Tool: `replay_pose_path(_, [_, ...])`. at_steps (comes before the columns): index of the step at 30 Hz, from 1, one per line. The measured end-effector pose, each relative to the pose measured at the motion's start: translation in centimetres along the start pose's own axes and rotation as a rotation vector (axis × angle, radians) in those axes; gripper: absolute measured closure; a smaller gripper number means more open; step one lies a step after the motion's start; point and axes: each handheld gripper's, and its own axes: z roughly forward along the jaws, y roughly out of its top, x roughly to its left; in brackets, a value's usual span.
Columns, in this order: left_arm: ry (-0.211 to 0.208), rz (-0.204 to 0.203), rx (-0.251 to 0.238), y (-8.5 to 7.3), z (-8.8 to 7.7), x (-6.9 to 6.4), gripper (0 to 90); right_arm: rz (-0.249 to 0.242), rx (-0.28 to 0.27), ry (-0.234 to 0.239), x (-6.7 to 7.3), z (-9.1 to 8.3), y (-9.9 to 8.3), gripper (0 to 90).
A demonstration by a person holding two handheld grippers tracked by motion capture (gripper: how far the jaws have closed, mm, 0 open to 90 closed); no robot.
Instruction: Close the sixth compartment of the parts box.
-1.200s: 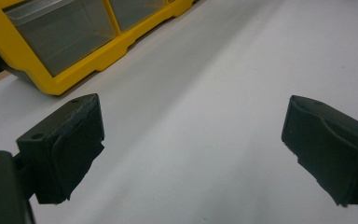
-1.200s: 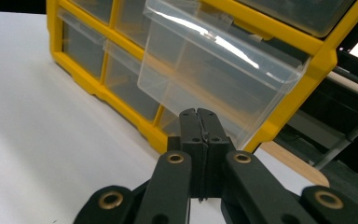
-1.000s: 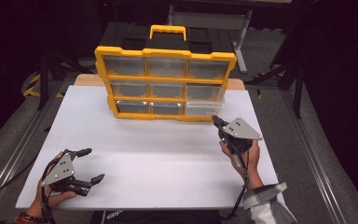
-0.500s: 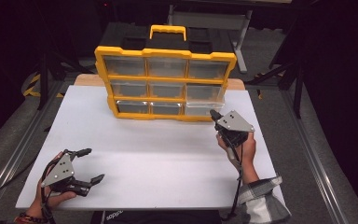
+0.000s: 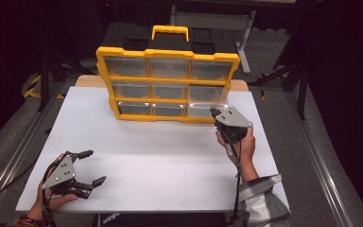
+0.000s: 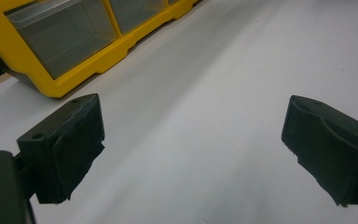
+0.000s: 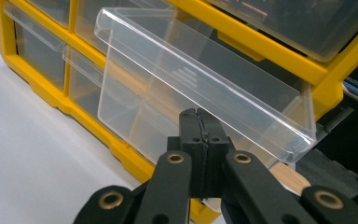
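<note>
A yellow organizer [image 5: 168, 56] with clear drawers stands upright at the back of the white table [image 5: 170, 161]. Its bottom right drawer [image 5: 203, 109] is slid partly out, and it looms large and tilted in the right gripper view [image 7: 191, 84]. My right gripper [image 5: 213, 112] is shut, jaws pressed flat together, with its tip [image 7: 198, 116] right against the front of that drawer; I see no plastic between the jaws. My left gripper [image 5: 95, 166] rests open at the table's front left, with only bare table between its jaws [image 6: 191, 144].
The organizer's yellow frame [image 6: 74, 79] lies well ahead of the left gripper. A black case sits behind the organizer, with dark stands and metal rails [image 5: 14, 156] around the table. A person's plaid sleeve [image 5: 260, 198] comes in at the front right.
My right gripper has moved up and left toward the organizer's bottom right drawer, jaws still shut. The left gripper has stayed where it was.
</note>
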Motion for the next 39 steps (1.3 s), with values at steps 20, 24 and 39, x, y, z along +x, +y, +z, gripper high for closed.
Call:
replay_pose_path(20, [-0.007,-0.006,0.002,0.0,0.1,0.0,6.7,-0.011,-0.01,-0.049,-0.4,1.2,0.2,90.0])
replay_pose_path(24, [-0.007,-0.002,0.004,0.0,0.2,0.1,6.7,0.0,-0.013,-0.046,-0.7,1.5,0.1,90.0])
replay_pose_path(39, [-0.008,-0.001,0.006,0.0,0.2,0.0,6.8,-0.012,0.014,-0.057,-1.2,2.3,0.5,90.0])
